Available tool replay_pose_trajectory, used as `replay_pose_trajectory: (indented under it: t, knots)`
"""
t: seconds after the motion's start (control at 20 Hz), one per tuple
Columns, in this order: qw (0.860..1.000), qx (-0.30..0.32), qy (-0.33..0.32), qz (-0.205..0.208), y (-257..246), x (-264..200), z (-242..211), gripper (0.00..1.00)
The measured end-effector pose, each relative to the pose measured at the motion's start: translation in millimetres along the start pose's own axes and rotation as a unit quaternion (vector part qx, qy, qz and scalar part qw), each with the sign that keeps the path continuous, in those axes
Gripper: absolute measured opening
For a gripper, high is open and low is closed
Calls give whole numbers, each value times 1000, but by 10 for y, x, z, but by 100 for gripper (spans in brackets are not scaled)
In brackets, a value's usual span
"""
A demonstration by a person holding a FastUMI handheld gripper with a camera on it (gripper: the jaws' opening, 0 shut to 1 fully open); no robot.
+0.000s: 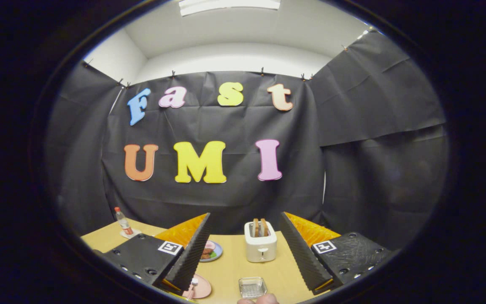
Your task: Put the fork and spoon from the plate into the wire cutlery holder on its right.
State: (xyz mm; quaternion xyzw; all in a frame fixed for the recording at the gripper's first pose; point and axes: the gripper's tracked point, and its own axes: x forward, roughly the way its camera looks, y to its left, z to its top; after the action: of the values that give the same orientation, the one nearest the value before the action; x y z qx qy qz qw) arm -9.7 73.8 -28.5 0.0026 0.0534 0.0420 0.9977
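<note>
Holding nothing, your gripper [243, 249] has its fingers spread wide; the wire cutlery holder [252, 287] sits between them, the pink plate [203, 288] beside the left finger.

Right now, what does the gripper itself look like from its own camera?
The gripper has two wedge-shaped fingers with ridged, ribbed inner faces and textured outer sides. Each sits on a dark, bolted mounting block with round holes, and each block carries a square black-and-white tag. The fingers stand wide apart. No cables are visible.
</note>
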Motion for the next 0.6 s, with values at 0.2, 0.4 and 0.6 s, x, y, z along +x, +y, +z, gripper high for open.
replay_pose_trajectory:
  t: [0.2, 0.4, 0.6]
  knots:
    - [999, 3, 32, 27, 288, -24, -253, 96]
    - [995, 12, 79, 53, 606, -56, -658, 96]
    - [988, 6, 133, 75, 903, -95, -1151, 96]
